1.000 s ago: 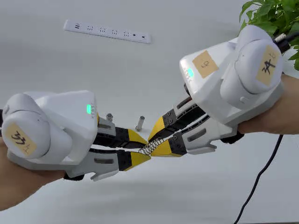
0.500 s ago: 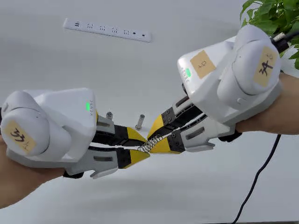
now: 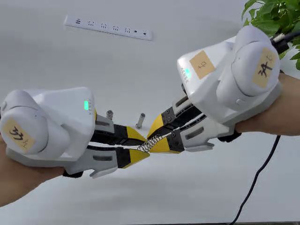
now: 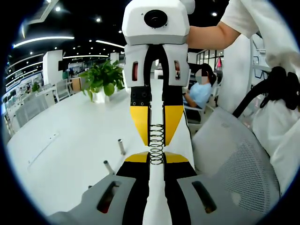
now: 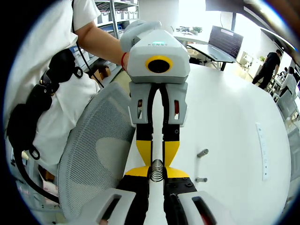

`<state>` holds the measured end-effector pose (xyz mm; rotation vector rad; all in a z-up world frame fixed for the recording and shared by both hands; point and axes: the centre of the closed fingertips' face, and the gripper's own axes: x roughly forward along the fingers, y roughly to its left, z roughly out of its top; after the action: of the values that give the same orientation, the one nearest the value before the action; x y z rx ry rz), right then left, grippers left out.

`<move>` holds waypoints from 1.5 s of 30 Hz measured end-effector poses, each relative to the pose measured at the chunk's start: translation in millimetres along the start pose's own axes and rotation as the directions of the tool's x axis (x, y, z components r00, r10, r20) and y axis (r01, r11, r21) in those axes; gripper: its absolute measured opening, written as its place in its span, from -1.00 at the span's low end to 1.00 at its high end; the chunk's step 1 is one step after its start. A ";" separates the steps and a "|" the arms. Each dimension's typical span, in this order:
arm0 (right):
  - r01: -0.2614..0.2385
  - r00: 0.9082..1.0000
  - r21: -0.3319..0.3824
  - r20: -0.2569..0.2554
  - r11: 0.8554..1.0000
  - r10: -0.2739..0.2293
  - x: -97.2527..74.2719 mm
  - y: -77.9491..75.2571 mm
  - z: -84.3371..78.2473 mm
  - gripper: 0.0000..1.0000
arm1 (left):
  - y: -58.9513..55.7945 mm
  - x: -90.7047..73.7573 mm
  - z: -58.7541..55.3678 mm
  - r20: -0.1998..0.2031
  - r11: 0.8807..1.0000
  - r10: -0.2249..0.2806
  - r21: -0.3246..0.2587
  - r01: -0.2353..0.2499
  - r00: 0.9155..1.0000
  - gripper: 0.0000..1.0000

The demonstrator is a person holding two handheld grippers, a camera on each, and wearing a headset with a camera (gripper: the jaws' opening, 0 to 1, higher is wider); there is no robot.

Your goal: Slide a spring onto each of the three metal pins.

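A small steel spring (image 3: 152, 143) spans the gap where my two grippers meet tip to tip above the white table. My left gripper (image 3: 143, 150) has its yellow tips closed on one end of the spring (image 4: 157, 140). My right gripper (image 3: 158, 138) grips the other end between its jaws, and the coil (image 5: 157, 171) shows end-on there. Anything inside the spring is hidden. Two metal pins lie on the table just beyond the tips, one (image 3: 109, 115) on the left and one (image 3: 140, 121) on the right.
A white power strip (image 3: 108, 28) lies at the far side of the table. A green plant (image 3: 274, 14) stands at the top right. A black cable (image 3: 260, 180) trails off the right gripper. A mesh chair (image 5: 93, 159) and a person's torso are below.
Both grippers have stayed joined at the spring. The picture has shifted slightly with the headset.
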<state>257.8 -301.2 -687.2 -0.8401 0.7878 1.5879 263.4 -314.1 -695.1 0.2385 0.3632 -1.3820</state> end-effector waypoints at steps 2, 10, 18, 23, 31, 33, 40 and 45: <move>0.002 1.000 0.000 0.001 1.000 -0.002 -0.2 -1.2 0.3 -0.88 | 0.5 -0.6 0.0 0.004 1.000 0.004 0.001 -0.004 1.000 -0.87; 0.012 1.000 0.012 0.008 1.000 -0.012 -3.4 -3.6 1.4 -0.88 | 1.8 -4.2 -7.2 -0.005 1.000 0.020 -0.002 -0.020 1.000 -0.74; 0.045 0.999 0.036 0.007 0.998 -0.045 -13.8 -14.1 -0.1 -0.88 | 7.9 -16.6 -19.1 -0.004 0.997 0.069 -0.032 -0.069 0.998 -0.40; 0.068 0.998 0.047 -0.020 0.997 -0.067 -16.9 -23.0 -2.4 -0.88 | 12.9 -27.1 -28.4 -0.008 0.994 0.101 -0.047 -0.102 0.995 -0.19; 0.111 0.992 0.065 -0.075 0.992 -0.106 -17.2 -48.8 -8.5 -0.88 | 24.2 -46.5 -39.7 0.005 0.985 0.159 -0.066 -0.158 0.987 0.10; 0.119 0.990 0.070 -0.085 0.990 -0.113 -17.3 -55.5 -11.0 -0.88 | 25.6 -49.4 -41.8 0.007 0.984 0.162 -0.081 -0.161 0.987 0.21; 0.143 0.983 0.092 -0.133 0.985 -0.130 -9.2 -78.2 -21.8 -0.88 | 33.2 -59.7 -49.9 0.024 0.977 0.194 -0.092 -0.191 0.981 0.44; 0.150 0.978 0.102 -0.161 0.983 -0.133 -1.2 -90.5 -30.0 -0.88 | 38.0 -62.9 -54.6 0.035 0.975 0.202 -0.104 -0.197 0.979 0.61</move>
<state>350.4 -312.8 -706.7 -0.9227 0.8990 1.3514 285.6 -229.6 -722.8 0.1561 0.3604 -1.1658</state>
